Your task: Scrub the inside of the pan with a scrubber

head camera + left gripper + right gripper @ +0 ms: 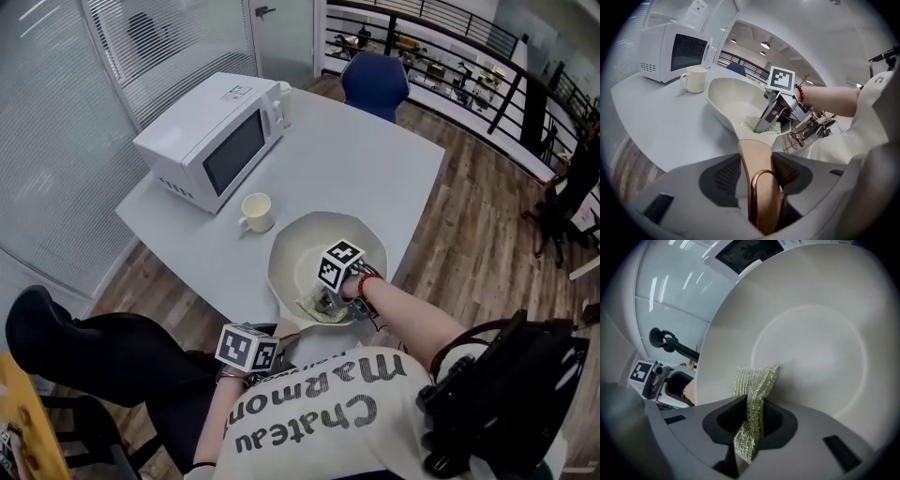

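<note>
A cream pan (309,248) sits at the near edge of the grey table (356,159). Its tan handle (756,154), ending in a copper loop (763,187), runs between the jaws of my left gripper (757,159), which is shut on it. My right gripper (326,300) reaches down into the pan on the handle side. It is shut on a glittery green scrubber (752,385), whose free end lies against the pan's inner wall (811,348). The left gripper view shows the scrubber (761,125) under the right gripper (769,118) on the pan's near slope.
A white microwave (216,136) and a cream mug (256,212) stand on the table left of the pan. A blue chair (375,82) is at the far side. A black chair (66,342) is at my left, and a railing (487,66) runs behind.
</note>
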A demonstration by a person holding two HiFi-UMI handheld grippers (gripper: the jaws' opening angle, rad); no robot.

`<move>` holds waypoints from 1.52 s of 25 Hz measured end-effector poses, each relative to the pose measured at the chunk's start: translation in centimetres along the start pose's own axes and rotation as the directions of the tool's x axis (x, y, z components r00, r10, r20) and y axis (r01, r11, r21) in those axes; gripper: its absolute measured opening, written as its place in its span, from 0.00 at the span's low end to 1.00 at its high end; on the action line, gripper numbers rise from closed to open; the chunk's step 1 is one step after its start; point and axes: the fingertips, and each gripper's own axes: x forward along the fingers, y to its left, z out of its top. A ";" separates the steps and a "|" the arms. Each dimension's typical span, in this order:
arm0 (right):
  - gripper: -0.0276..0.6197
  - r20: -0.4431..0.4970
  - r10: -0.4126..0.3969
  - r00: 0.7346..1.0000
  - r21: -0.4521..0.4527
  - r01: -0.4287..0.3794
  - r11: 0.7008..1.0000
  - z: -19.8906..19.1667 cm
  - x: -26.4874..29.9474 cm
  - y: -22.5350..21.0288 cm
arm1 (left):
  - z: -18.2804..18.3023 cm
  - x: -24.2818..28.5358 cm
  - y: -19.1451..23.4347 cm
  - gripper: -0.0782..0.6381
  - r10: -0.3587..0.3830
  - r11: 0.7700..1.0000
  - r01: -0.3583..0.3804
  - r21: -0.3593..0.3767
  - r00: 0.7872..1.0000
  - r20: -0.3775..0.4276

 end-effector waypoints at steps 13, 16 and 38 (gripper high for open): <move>0.13 -0.206 -0.413 0.887 -0.271 0.353 0.895 -2.6 -2.2 -4.5 | 0.1 0.1 -0.6 0.41 -0.004 1.000 0.004 0.000 1.000 0.000; 0.13 -0.243 -0.565 0.788 -0.394 0.452 0.800 -3.2 -4.0 -6.0 | 0.3 0.1 -0.8 0.41 0.014 1.000 -0.014 0.009 1.000 0.010; 0.13 0.417 -0.891 0.179 -0.551 0.829 -0.091 5.6 -16.9 -14.1 | 0.5 0.1 -1.0 0.42 0.024 0.999 -0.024 0.031 1.000 0.004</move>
